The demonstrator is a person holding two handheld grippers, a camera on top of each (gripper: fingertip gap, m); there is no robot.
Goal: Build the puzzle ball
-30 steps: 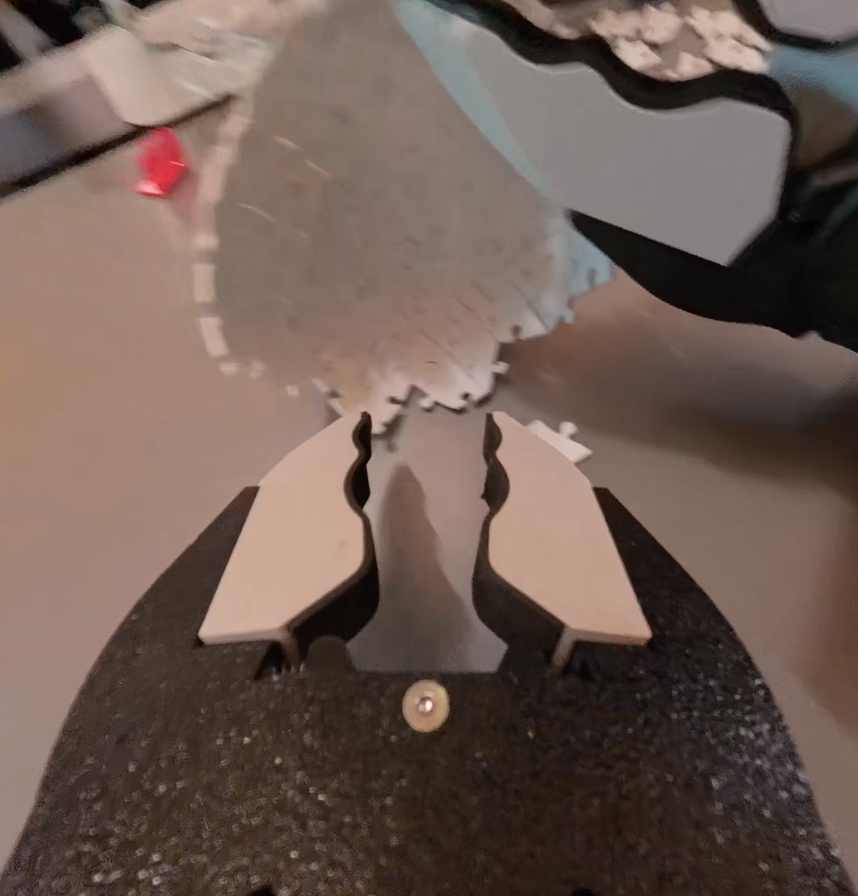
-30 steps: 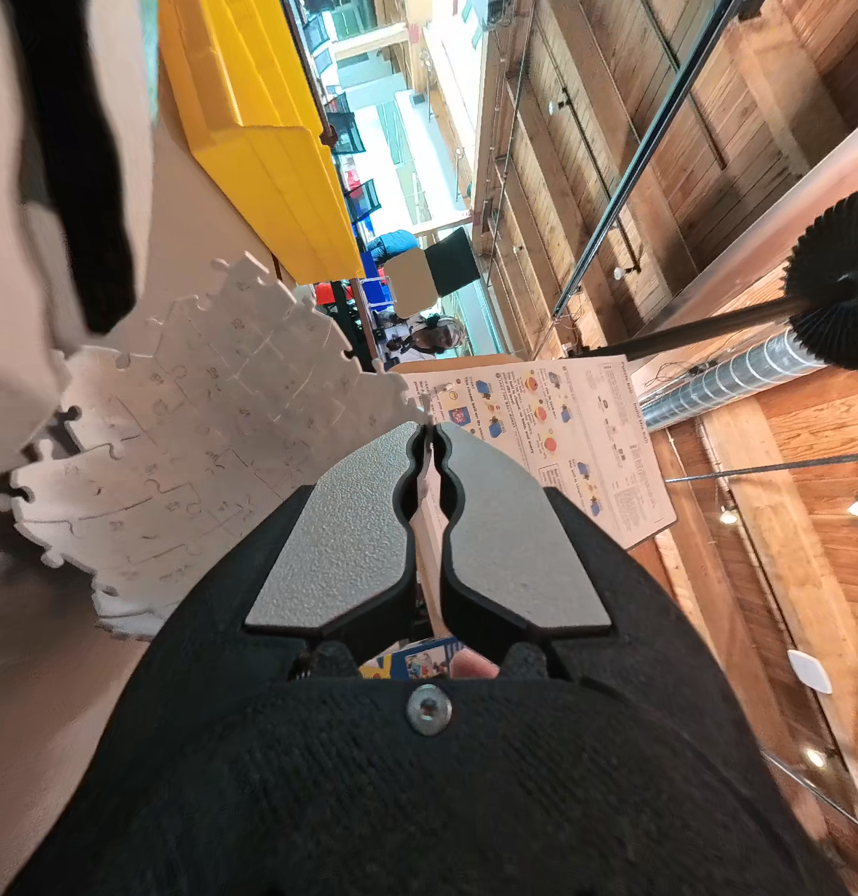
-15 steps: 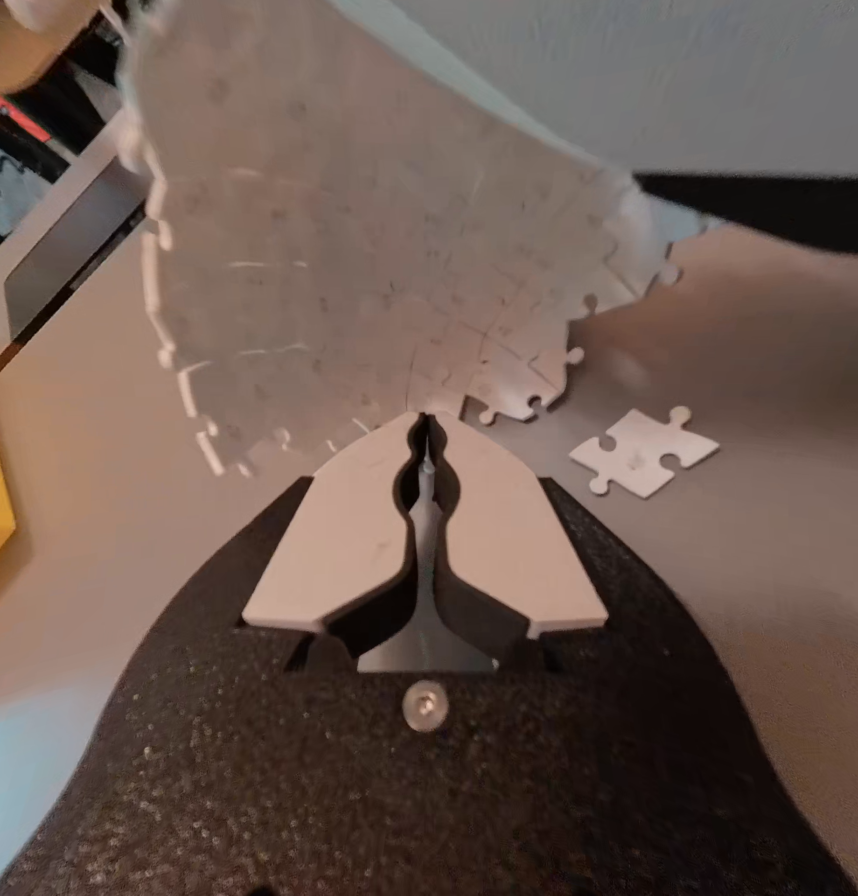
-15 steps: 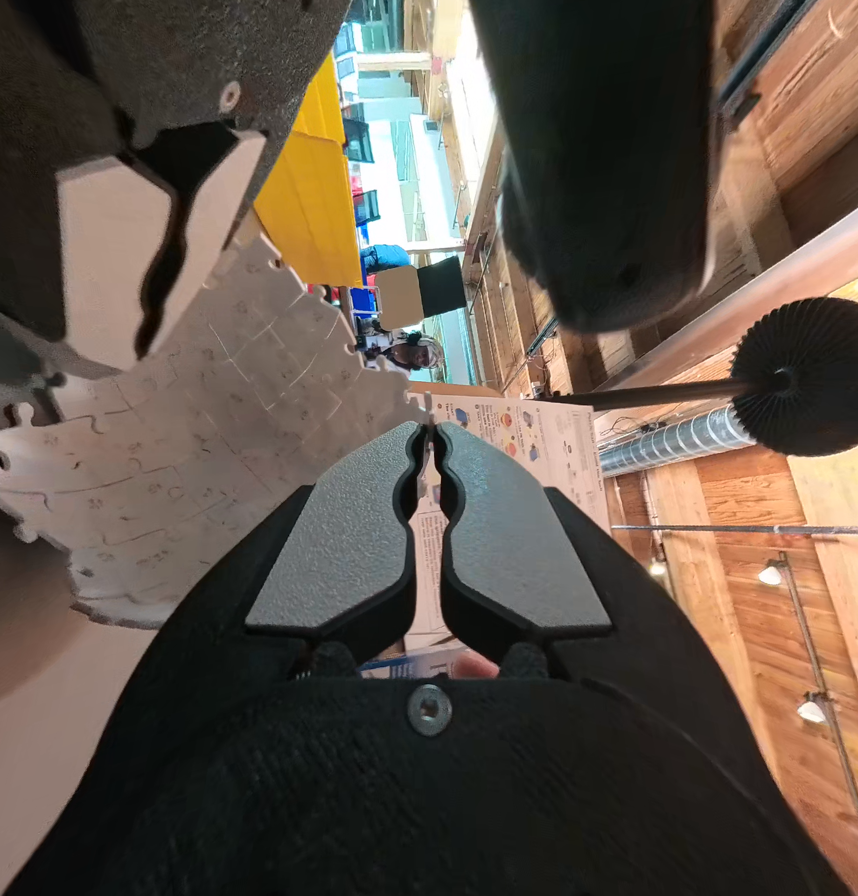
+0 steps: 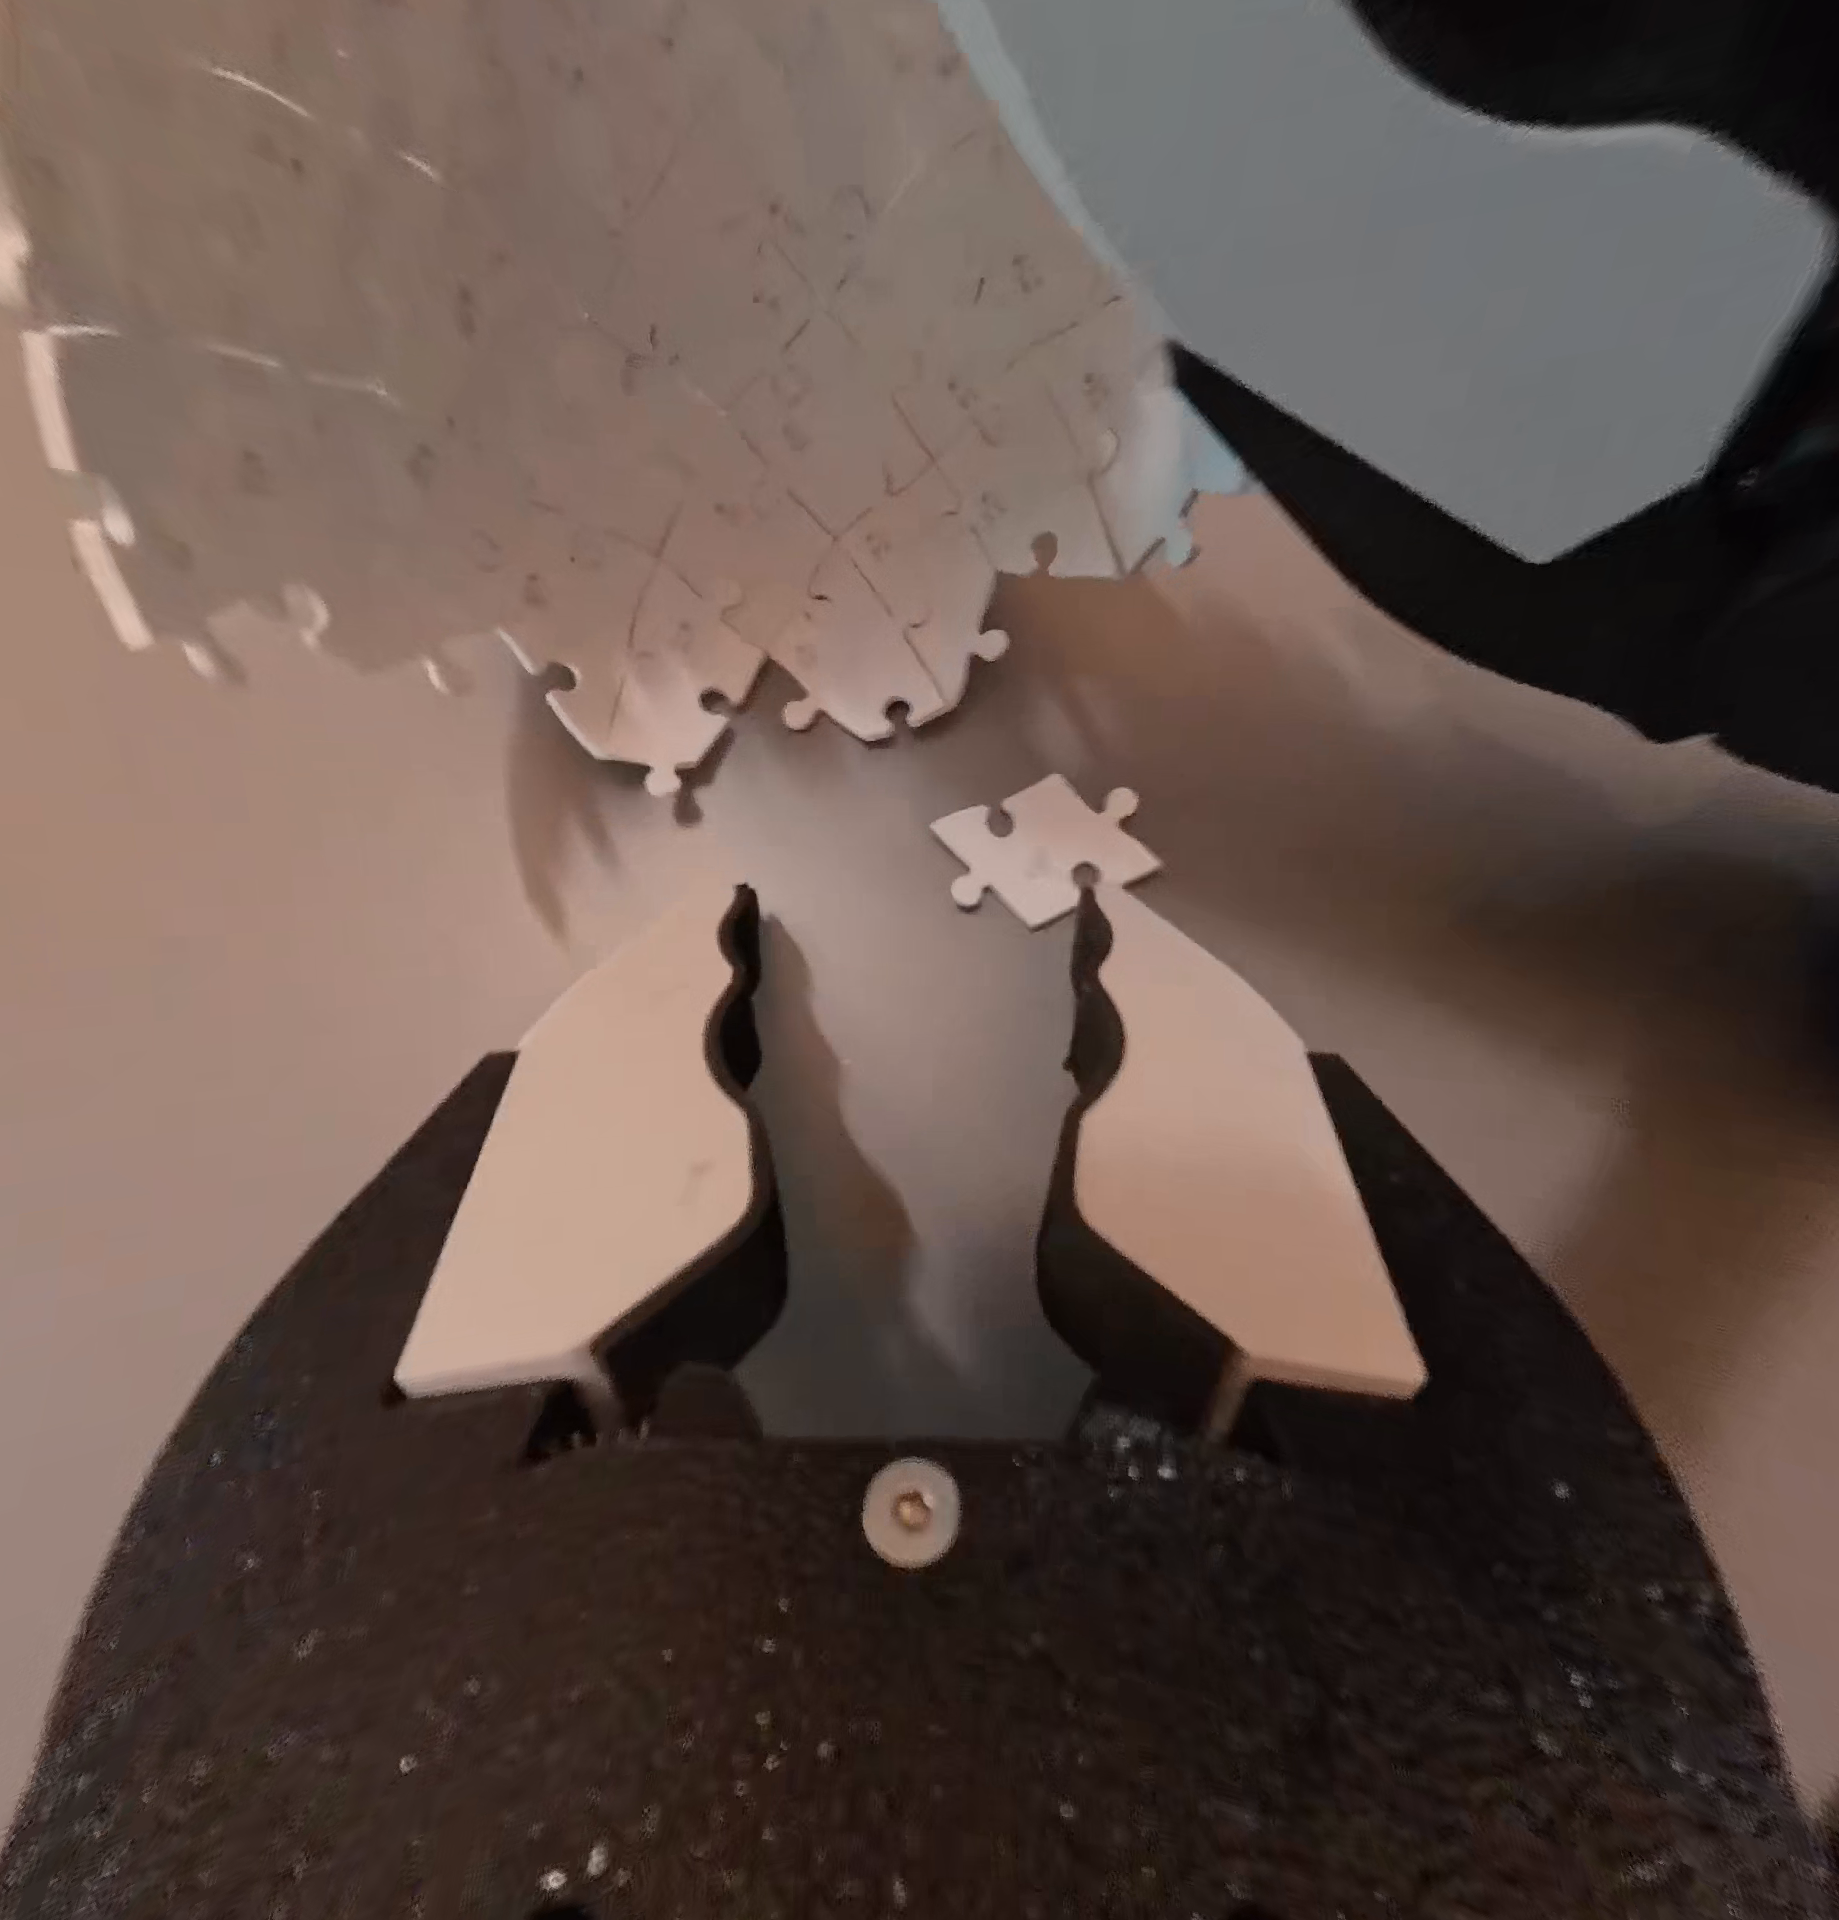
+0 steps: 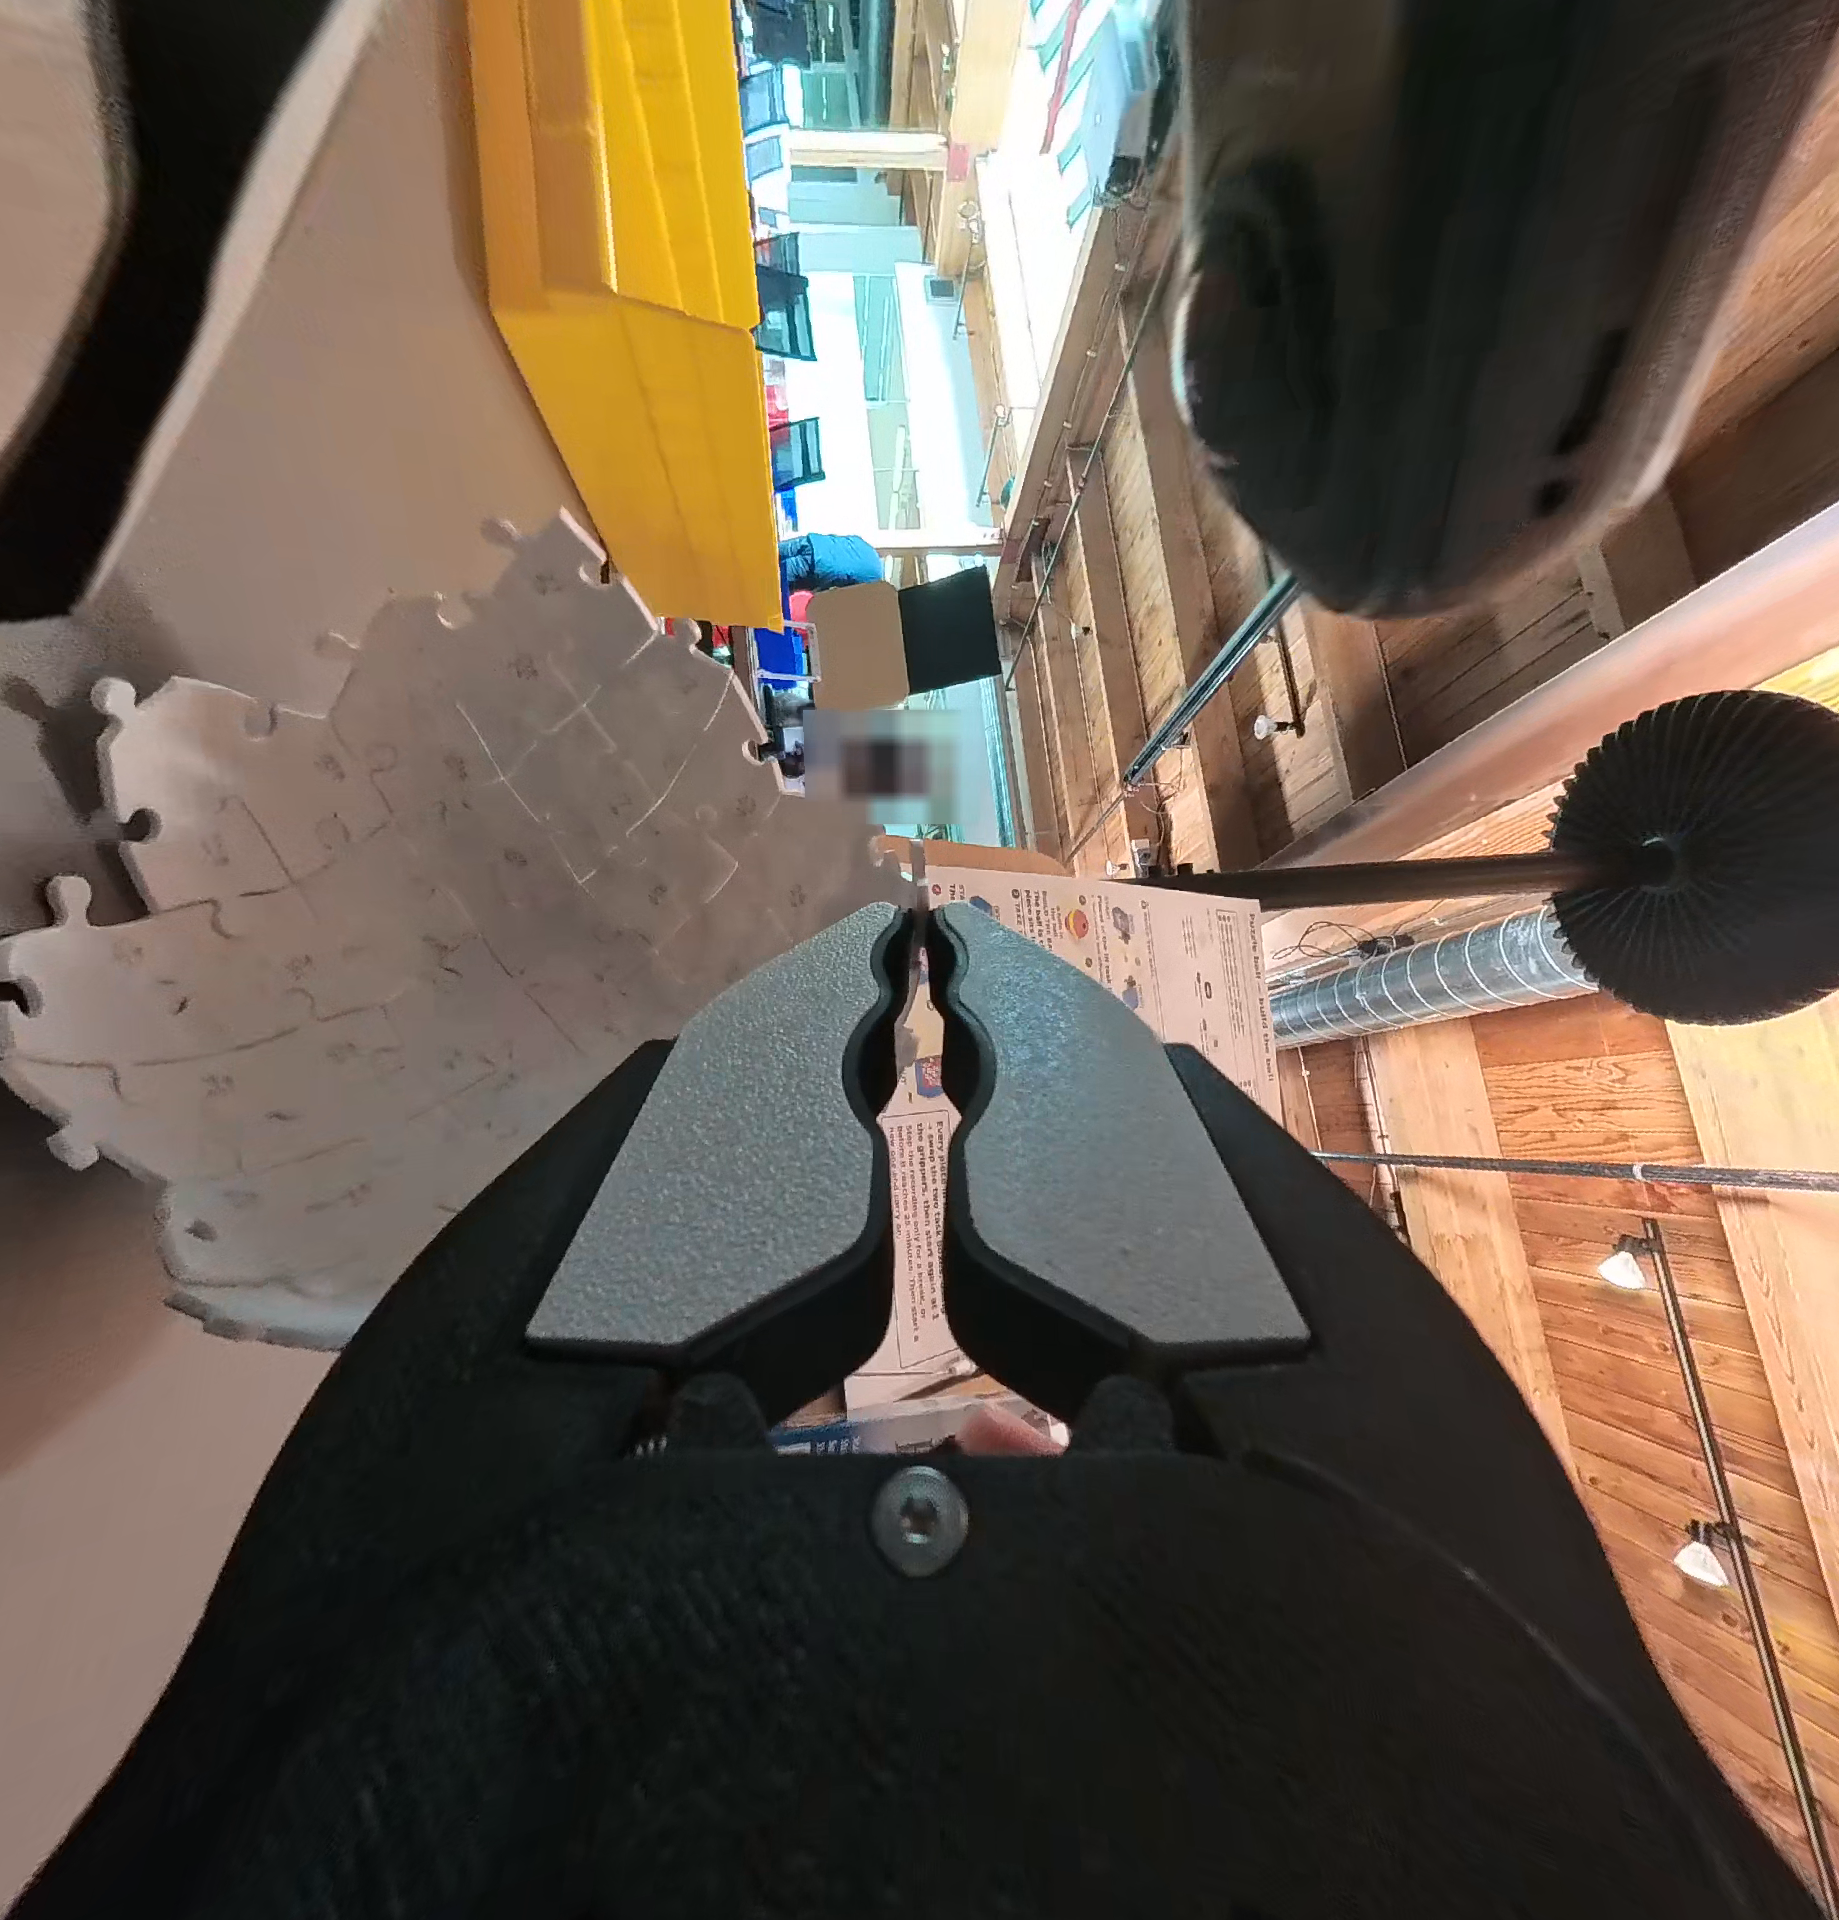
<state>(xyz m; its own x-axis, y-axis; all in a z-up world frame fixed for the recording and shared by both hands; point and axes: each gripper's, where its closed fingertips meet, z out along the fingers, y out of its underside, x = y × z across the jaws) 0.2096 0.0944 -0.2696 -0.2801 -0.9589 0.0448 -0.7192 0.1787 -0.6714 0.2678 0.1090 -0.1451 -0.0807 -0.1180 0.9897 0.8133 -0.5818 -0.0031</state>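
Left wrist view, claw: the left claw [image 5: 910, 904] now stands spread wide and empty over the surface [image 5: 219, 987]; half a second ago its fingers were pressed together on the lower rim of the puzzle shell, so it has let go.
Left wrist view, loose piece: a single white puzzle piece [image 5: 1050, 852] lies flat on the surface, just beyond the tip of the right-hand finger [image 5: 1195, 1122], nearer to the claw than it was half a second ago.
Left wrist view, shell: the partly built puzzle ball [image 5: 582, 395], a curved sheet of joined white pieces with a knobbed edge, hangs above the surface, clear of the left claw and blurred on its left side.
Right wrist view, claw: the right claw [image 6: 920, 920] is pinching the shell's thin edge between its pressed fingers, as it did a second ago; it alone carries the shell.
Right wrist view, shell: the puzzle ball section [image 6: 395, 966] spreads to the left of the claw, inner face showing.
Right wrist view, beyond: a printed instruction sheet [image 6: 1123, 997] and a yellow bin [image 6: 645, 312] lie farther off.
Meaning for the task: the left claw appears freed to fetch the loose piece and fit it into the open rim; many pieces seem wanting, so the ball is far from closed.
Risk: held by one edge only, the shell may flex or shed pieces when pressed.
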